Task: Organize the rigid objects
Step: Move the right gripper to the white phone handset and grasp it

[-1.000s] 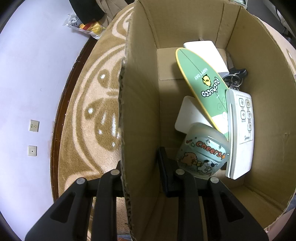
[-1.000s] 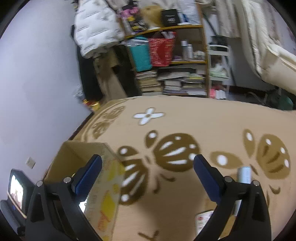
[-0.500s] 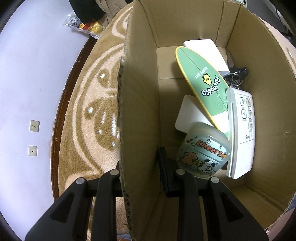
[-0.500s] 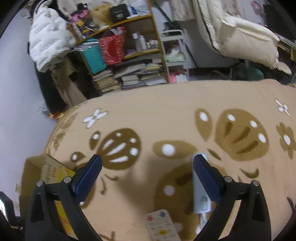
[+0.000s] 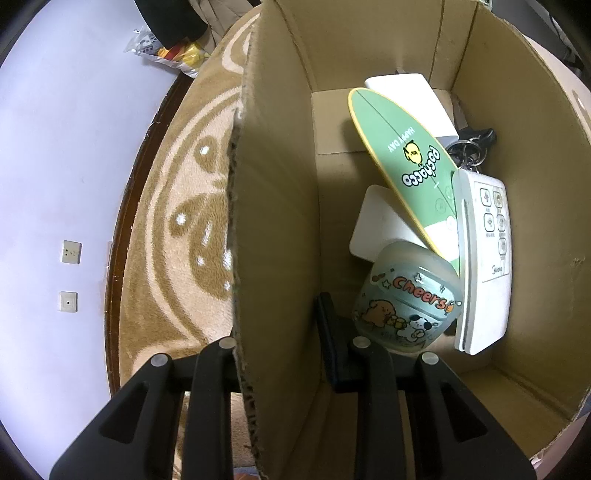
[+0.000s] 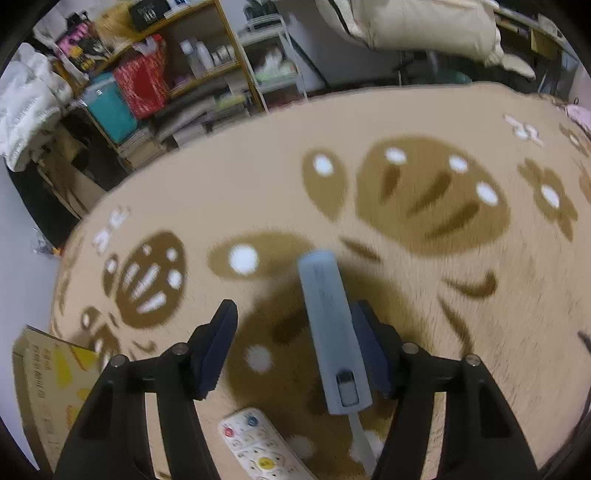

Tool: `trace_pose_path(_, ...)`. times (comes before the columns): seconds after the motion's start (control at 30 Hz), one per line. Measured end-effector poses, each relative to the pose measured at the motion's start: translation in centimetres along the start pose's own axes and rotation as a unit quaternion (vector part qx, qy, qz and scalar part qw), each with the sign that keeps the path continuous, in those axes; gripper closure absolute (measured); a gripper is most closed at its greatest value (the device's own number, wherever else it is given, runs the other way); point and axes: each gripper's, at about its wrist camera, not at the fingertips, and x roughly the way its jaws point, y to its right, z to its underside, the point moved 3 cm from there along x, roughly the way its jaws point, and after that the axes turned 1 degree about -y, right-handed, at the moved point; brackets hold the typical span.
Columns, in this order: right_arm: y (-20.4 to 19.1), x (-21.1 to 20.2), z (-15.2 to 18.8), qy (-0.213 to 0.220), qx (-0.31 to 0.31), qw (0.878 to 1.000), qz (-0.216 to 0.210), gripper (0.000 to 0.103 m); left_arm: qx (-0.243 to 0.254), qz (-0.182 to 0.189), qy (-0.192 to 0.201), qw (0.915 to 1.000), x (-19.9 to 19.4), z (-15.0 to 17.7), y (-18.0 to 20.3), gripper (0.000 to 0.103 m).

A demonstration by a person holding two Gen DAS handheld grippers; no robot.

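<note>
My left gripper (image 5: 277, 325) is shut on the near wall of the cardboard box (image 5: 273, 206), one finger outside and one inside. In the box lie a green oval board (image 5: 406, 155), a white remote (image 5: 484, 258), a pale "Cheers" case (image 5: 406, 299), white flat pieces (image 5: 376, 221) and keys (image 5: 469, 147). In the right wrist view my right gripper (image 6: 295, 310) hovers low over the rug with its jaws closing. A long blue-grey device (image 6: 328, 325) lies between them, close to the right finger (image 6: 369, 343); the left pad stands well clear of it.
A white remote with coloured buttons (image 6: 255, 446) lies on the patterned rug (image 6: 424, 206) just below the right gripper. The box's printed outside (image 6: 48, 376) shows at far left. Cluttered shelves (image 6: 155, 81) and bedding (image 6: 424, 26) line the back.
The right gripper has swung away from the box and dropped toward the rug. Its jaws have narrowed, and the blue-grey device now lies between them. The left gripper has kept still.
</note>
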Motion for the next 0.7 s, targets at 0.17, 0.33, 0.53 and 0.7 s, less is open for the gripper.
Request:
trace_pose_path(0.17, 0.5, 1.4, 0.5, -0.019, -0.01, 0.999, 0.028, 0.046, -0.001, 0.001, 0.0, 1.0, 0.0, 0.0, -0.1, 0.078)
trace_pose_path(0.33, 1.4, 1.8, 0.6, -0.032, 0.015, 0.999, 0.009, 0.06, 0.0, 0.0, 0.0, 1.0, 0.1, 0.0, -0.2, 0.078)
trace_pose_path(0.53, 0.5, 2.4, 1.1, -0.041, -0.006, 0.999, -0.008, 0.074, 0.003, -0.003, -0.002, 1.0, 0.2, 0.1, 0.0, 0.078)
trace_pose_path(0.7, -0.9, 2.2, 1.4, -0.034, -0.052, 0.998, 0.013, 0.074, 0.002, -0.003, -0.002, 1.0, 0.2, 0.1, 0.0, 0.078)
